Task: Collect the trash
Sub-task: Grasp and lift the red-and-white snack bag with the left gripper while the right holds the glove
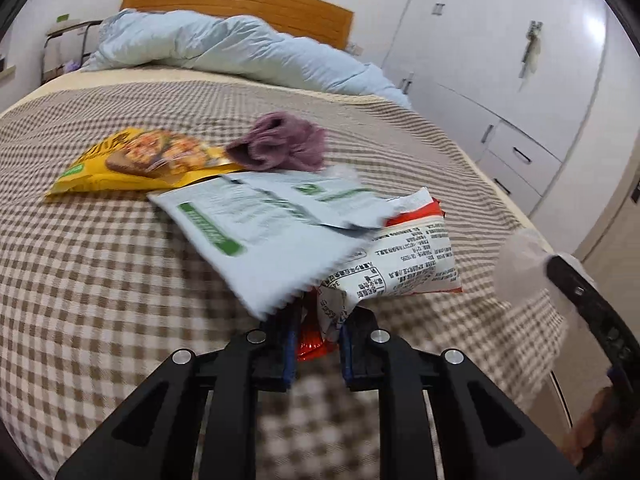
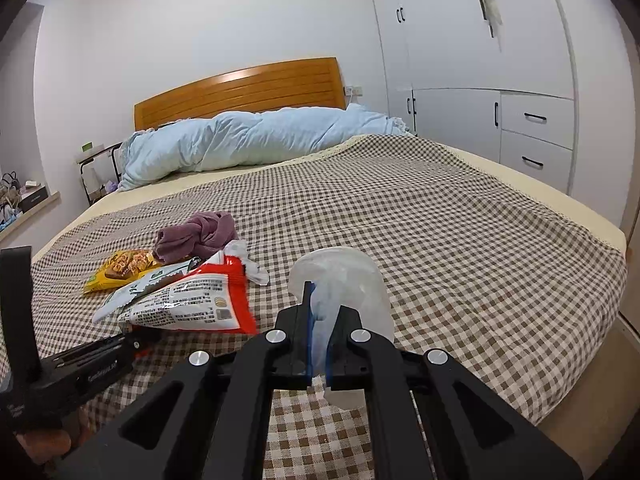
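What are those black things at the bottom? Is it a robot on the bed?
No robot: a person holds black tongs, one in each hand, each carrying a camera looking along it. One picture is from the left tongs, one from the right tongs. On the checked bedspread lie a yellow snack bag, a white wrapper and a purple cloth. The left tongs pinch a red-and-white wrapper. The right tongs are shut on a thin clear plastic bag, probably for the trash.

Yellow packet point(image 1: 132, 164) under white wrapper point(image 1: 272, 224)
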Demonstrator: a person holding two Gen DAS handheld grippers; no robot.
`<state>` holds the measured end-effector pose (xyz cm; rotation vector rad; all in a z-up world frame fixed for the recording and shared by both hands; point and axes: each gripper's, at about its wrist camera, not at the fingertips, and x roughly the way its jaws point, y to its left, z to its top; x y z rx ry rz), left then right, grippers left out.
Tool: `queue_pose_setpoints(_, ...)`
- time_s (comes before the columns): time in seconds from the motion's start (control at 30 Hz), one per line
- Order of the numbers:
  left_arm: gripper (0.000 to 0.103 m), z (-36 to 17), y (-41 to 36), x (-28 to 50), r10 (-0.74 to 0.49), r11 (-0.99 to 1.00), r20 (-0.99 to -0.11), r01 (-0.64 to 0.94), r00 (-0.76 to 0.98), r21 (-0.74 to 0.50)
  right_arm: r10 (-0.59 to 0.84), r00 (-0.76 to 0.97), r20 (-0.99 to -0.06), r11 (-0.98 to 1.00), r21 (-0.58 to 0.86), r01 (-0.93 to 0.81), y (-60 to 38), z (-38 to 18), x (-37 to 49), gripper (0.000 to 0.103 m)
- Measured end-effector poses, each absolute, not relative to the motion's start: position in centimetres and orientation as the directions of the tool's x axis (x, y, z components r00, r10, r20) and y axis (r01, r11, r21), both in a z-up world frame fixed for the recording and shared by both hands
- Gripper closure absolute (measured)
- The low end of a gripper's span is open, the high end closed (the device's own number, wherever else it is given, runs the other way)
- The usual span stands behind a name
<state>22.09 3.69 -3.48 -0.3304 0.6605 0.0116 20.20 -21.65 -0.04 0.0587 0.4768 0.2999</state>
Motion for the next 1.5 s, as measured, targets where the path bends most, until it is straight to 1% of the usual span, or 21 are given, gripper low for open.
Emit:
queue_pose_setpoints(0.27, 0.089, -1.0, 2.1, 19.6, -0.089, 0.962, -0.549, -0.072, 0.831, -0.265, 0.296, 0.856, -0.423, 0.955, 0.109, -0.277, -22.5, 0.5, 19.6, 0.099)
queue_pose_setpoints(0.43, 0.089, -0.3, 2.1, 18.0, -0.095, 0.963, -0.543, -0.061, 0.834, -0.262, 0.305, 0.857, -0.415, 0.952, 0.099, -0.29, -22.8, 0.9, 19.0, 0.099)
queue_pose_setpoints(0.6, 0.089, -0.2, 1.9, 16.2, -0.081, 0.975, -0.534, -0.045, 0.842, -0.219, 0.322, 0.856, -0.405, 0.945, 0.085, -0.315, -22.9, 1.2, 18.2, 0.099)
queue_pose_setpoints(0.83, 0.089, -0.5, 2.2, 13.6, -0.044, 0.987, -0.533, -0.046, 0.845, -0.155, 0.34, 0.855, -0.393, 0.933, 0.023, -0.36, -22.6, 1.6, 16.4, 0.099)
queue_pose_setpoints(1.0, 0.089, -0.2, 2.2, 12.3, -0.05, 0.991, -0.541, -0.027, 0.84, -0.133, 0.349, 0.855, -0.383, 0.923, -0.019, -0.385, -22.8, 1.7, 14.8, 0.099)
queue_pose_setpoints(1.33, 0.089, 0.5, 1.7, 8.8, -0.092, 0.991, -0.577, 0.016, 0.812, -0.136, 0.395, 0.814, -0.426, 0.885, -0.062, -0.462, -23.0, 1.4, 11.7, 0.099)
queue_pose_setpoints(1.5, 0.089, 1.4, 1.1, 5.9, -0.095, 0.992, -0.569, 0.03, 0.817, -0.123, 0.439, 0.786, -0.435, 0.857, -0.06, -0.512, -23.3, 1.9, 9.1, 0.099)
